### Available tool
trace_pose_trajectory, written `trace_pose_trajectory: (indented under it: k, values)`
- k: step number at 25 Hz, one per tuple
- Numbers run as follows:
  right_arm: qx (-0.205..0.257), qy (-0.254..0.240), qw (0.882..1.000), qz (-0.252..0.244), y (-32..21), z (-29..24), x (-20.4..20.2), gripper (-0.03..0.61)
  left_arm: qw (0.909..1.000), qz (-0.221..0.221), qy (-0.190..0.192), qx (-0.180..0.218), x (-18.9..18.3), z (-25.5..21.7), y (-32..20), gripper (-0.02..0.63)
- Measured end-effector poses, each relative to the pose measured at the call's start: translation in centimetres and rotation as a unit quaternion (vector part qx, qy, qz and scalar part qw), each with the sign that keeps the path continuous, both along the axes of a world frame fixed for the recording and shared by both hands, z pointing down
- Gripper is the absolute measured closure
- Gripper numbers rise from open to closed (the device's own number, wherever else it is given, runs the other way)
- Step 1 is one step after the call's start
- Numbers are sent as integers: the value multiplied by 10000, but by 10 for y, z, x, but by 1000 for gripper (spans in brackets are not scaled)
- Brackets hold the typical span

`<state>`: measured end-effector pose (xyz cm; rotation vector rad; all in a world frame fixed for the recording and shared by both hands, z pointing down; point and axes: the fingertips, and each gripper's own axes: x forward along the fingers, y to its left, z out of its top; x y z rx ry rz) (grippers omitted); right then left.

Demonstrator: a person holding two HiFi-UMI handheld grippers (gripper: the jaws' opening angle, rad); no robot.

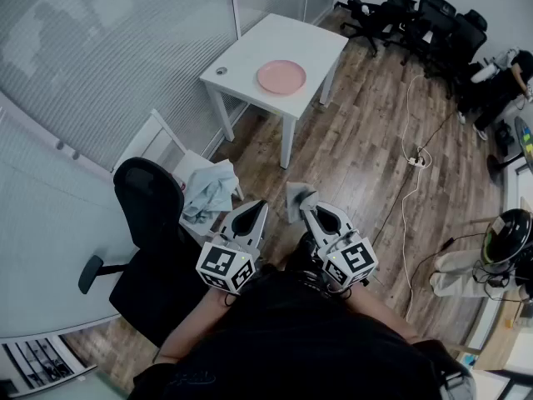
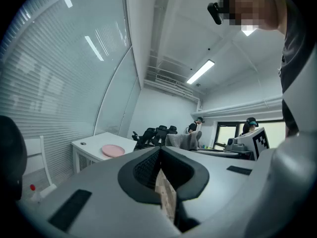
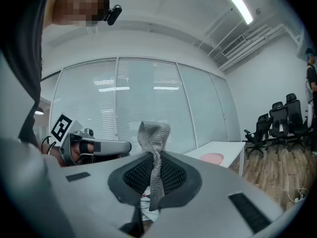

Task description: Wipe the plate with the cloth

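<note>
Left gripper (image 1: 259,207): I read its jaws as closed together, empty, near me.
Plate (image 1: 281,77): pink, lying on the white table (image 1: 250,44) at the far side of the room.
Right gripper (image 1: 306,203): I see it clamped on the grey cloth (image 3: 154,133).
Cloth: bunched end stands above the jaws, well apart from the plate.

Bare wood floor (image 1: 350,148) lies open toward the table (image 1: 287,36); a black chair (image 1: 146,194) crowds the left, seemingly close.

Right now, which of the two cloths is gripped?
The grey cloth, pinched in the right gripper's jaws; the pale blue cloth lies loose on the white chair.
</note>
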<state>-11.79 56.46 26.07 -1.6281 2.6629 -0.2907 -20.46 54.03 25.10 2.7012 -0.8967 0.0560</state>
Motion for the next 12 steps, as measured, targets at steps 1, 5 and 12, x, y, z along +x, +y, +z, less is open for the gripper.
trace_pose_trajectory:
  k: [1, 5, 12]
  values:
    - [3, 6, 10000, 9, -2, 0, 2, 543, 10000, 8, -1, -4, 2, 0, -3, 597]
    - [9, 23, 10000, 40, -13, -1, 11, 543, 10000, 29, -12, -13, 12, 0, -13, 597]
    - [-37, 55, 9999, 118, -38, 3, 37, 543, 10000, -38, -49, -32, 33, 2, -41, 597]
